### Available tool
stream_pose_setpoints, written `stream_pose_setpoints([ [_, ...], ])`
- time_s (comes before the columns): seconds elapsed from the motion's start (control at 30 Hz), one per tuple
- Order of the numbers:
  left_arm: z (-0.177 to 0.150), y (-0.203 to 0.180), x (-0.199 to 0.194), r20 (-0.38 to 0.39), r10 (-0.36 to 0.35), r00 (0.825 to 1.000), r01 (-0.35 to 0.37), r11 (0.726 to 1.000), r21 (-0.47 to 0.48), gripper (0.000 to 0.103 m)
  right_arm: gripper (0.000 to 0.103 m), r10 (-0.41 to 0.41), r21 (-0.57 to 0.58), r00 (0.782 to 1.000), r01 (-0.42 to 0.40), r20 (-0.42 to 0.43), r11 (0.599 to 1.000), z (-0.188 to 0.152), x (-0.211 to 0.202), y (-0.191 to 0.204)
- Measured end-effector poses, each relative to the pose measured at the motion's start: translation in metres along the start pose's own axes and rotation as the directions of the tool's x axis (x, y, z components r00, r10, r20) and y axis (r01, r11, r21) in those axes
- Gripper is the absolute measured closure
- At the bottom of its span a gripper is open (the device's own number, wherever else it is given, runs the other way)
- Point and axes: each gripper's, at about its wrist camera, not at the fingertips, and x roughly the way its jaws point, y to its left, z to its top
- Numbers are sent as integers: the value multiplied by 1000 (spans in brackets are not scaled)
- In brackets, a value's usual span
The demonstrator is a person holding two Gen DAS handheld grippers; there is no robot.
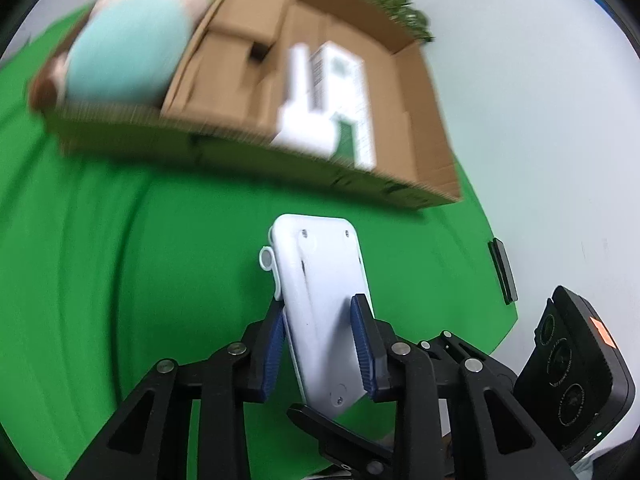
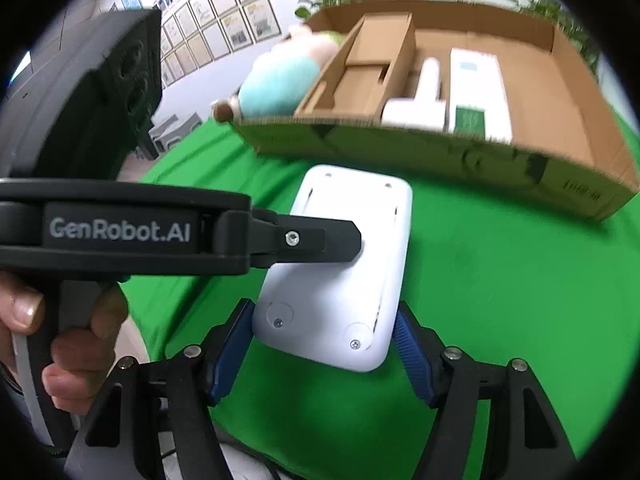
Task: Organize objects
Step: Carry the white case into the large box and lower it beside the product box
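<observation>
The left gripper [image 1: 322, 344] pinches the white device [image 1: 324, 300] across its thickness above the green tabletop [image 1: 140, 280], long axis pointing toward the cardboard box [image 1: 412, 196] ahead, while the right gripper [image 2: 320, 344] straddles its near end, spread.

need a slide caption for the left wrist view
Left tool clamped on a white device above the green cloth, cardboard box with a plush toy beyond.
</observation>
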Motion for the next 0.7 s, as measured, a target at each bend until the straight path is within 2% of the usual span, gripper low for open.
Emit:
stream_pose_setpoints([
  [0.23,44,-62,-25,121,-13,993,-8,986,169,76,35,-76,-26,987,80,144,996,36,-40,-7],
  [0.43,87,-104,-36,179,-44,983,-7,963,271,76,35,-120,-27,960,131,254,991,72,-70,-22],
  [0.57,122,-125,-39,195,-67,978,3,952,307,76,35,-142,-52,953,162,267,985,105,-74,-35],
  [0.7,152,-141,-39,207,-82,975,10,945,328,76,35,-132,-46,955,149,265,988,140,-73,-59],
])
